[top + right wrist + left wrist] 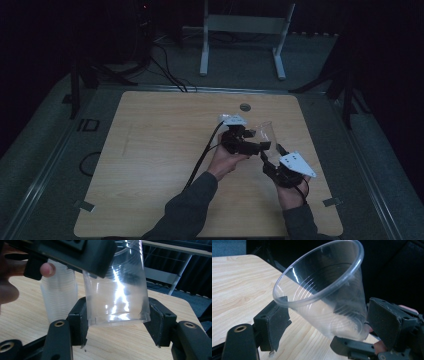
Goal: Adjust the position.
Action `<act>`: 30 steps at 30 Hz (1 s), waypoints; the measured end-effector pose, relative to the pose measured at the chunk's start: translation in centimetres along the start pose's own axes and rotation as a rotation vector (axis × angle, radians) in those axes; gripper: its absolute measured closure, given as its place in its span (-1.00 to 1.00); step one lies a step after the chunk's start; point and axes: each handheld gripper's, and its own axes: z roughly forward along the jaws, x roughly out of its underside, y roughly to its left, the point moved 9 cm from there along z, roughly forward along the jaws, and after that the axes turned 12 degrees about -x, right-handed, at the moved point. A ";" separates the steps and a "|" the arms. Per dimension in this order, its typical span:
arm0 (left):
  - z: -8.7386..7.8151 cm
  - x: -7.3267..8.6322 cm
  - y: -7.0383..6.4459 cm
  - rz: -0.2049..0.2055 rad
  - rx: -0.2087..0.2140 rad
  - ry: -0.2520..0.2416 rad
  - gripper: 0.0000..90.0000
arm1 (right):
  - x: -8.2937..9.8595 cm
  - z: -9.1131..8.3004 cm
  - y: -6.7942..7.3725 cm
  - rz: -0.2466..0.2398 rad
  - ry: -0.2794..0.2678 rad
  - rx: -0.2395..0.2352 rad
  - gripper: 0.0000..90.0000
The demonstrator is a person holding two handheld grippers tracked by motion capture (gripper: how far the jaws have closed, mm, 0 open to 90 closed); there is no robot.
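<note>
A clear plastic cup (266,131) (324,297) (117,290) is held above the wooden table (160,165), right of its centre. My right gripper (270,152) (118,312) is shut on the cup's base, a pad against each side. My left gripper (256,136) (327,312) reaches in from the left with its jaws wide apart around the tilted cup. The rim rests on its left pad (275,320) and the lower wall lies at its right pad (384,320). Whether it grips is unclear. Its black body (75,252) crosses the cup's top in the right gripper view.
A stack of clear cups (60,297) stands on the table just behind the left gripper. A round grommet (244,107) sits near the far edge. The left gripper's cable (202,155) trails toward the person. A white frame (242,25) stands on the floor beyond.
</note>
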 end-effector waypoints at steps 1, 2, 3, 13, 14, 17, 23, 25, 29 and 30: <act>0.0 -0.1 0.0 -0.010 0.002 -0.006 -0.60 | 0.0 0.0 0.0 -0.001 -0.001 0.001 -0.08; 0.0 -0.2 0.0 -0.019 0.006 -0.010 -0.60 | 0.0 0.0 0.0 0.000 -0.002 -0.001 -0.08; 0.1 -0.3 0.1 -0.031 0.007 -0.016 -0.60 | 0.0 0.0 0.0 0.000 -0.003 -0.002 -0.08; 0.2 -0.8 0.1 -0.081 0.014 -0.049 -0.56 | 0.0 0.2 0.4 -0.036 0.005 -0.006 -0.08; 0.1 -0.8 0.0 -0.075 0.013 -0.053 -0.54 | 0.0 0.2 0.4 -0.035 0.006 -0.007 -0.08; 0.0 -0.9 -0.2 -0.063 0.010 -0.060 -0.48 | 0.0 0.2 0.3 -0.031 0.005 -0.010 -0.08; -0.1 -0.9 -0.3 -0.044 0.001 -0.067 -0.42 | 0.1 0.3 0.3 -0.032 0.013 -0.022 -0.10; -0.1 -0.9 -0.4 -0.035 -0.005 -0.067 -0.42 | 0.1 0.4 0.3 -0.034 0.019 -0.028 -0.13; -0.2 -0.9 -0.4 -0.019 -0.007 -0.067 -0.41 | 0.2 0.5 0.4 -0.027 0.029 -0.060 -0.16; -0.2 -0.9 -0.5 -0.011 -0.011 -0.066 -0.41 | 0.2 0.5 0.4 -0.024 0.032 -0.068 -0.18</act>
